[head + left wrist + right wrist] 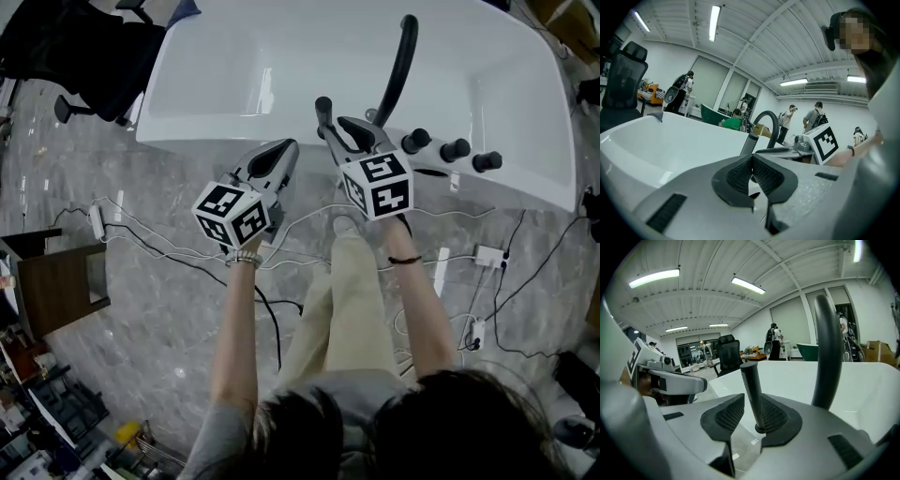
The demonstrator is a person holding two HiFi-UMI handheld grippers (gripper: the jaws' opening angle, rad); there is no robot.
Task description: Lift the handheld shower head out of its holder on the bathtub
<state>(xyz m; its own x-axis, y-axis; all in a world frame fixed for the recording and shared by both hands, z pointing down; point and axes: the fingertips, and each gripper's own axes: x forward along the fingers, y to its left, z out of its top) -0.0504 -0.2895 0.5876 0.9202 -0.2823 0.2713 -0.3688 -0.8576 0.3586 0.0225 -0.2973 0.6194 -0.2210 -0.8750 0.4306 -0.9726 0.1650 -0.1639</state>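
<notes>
Closure was called for first: the right gripper's (751,409) jaws stood apart around the shower head (752,394), not yet pressed on it. A square squeeze above the holder (760,428) was advised, then a straight upward pull. The left gripper (751,164) was held with jaws together, empty. The shower head was seen as a slim black rod, upright on the bathtub (187,131) rim.

No readable writing — no words, brands or numbers in any view.
Only black-and-white square code patterns, on the left marker cube (234,214) and the right marker cube (378,185), both just in front of the bathtub (187,131) — no letters among them.
</notes>
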